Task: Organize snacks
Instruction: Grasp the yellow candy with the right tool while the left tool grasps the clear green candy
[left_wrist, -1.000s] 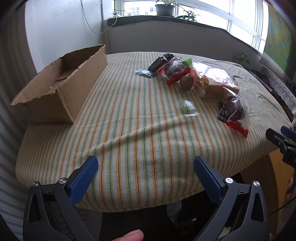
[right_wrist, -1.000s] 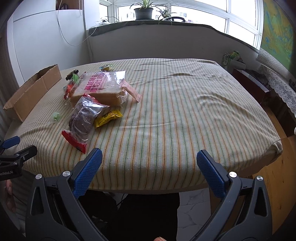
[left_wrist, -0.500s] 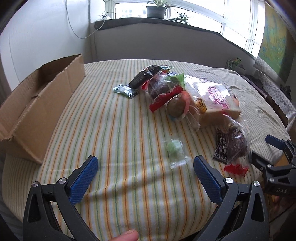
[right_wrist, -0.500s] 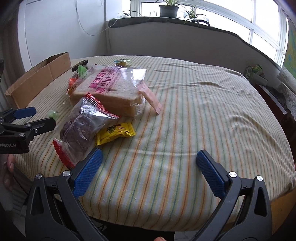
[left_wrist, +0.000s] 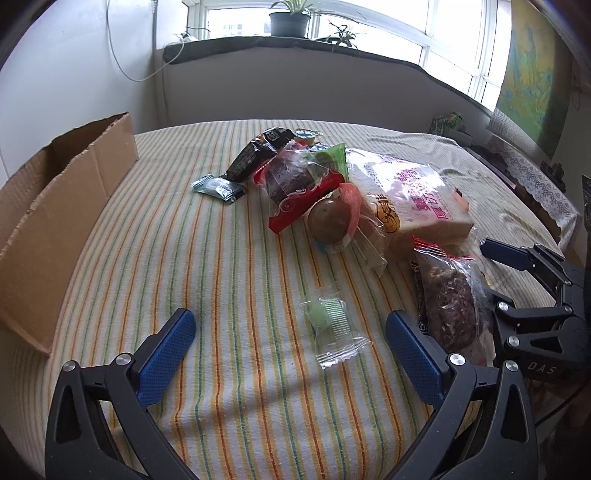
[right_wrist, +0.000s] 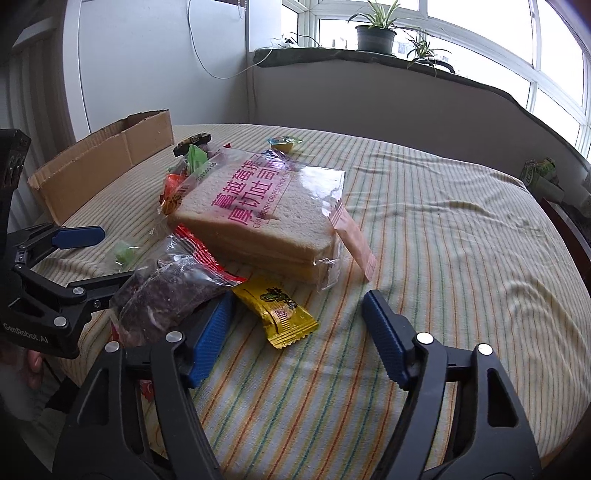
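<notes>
Both tools hang low over the striped tablecloth (left_wrist: 229, 280) with nothing held. The left gripper (left_wrist: 291, 350), at the bottom of the left wrist view, has its blue pads spread wide, and the small clear sachet with a green sweet (left_wrist: 328, 325) lies between them, touching neither. The right gripper (right_wrist: 297, 338), at the bottom of the right wrist view, is likewise spread, with the yellow crinkle-edged candy wrapper (right_wrist: 279, 308) lying between its pads. Its left pad looks close against the clear bag of dark brown cake (right_wrist: 173, 291).

The sachet looks nearly weightless, slick and limp; it should probably be pinched across the sweet itself, since the flat film ends would fold away. The yellow wrapper seems equally light and crackly, best taken across its plump middle. The clear bag of sliced white bread with pink lettering (right_wrist: 266, 218), in the centre of that view, would crush easily and wants a loose hold at an edge of the film.

Counted: one open brown cardboard box (left_wrist: 55, 221) at the left edge, one bread bag, one sachet, one yellow wrapper, one small silver-blue foil packet (left_wrist: 218, 187), one black wrapped bar (left_wrist: 258, 153), two bags of dark cake, the second red-trimmed (left_wrist: 295, 181).
</notes>
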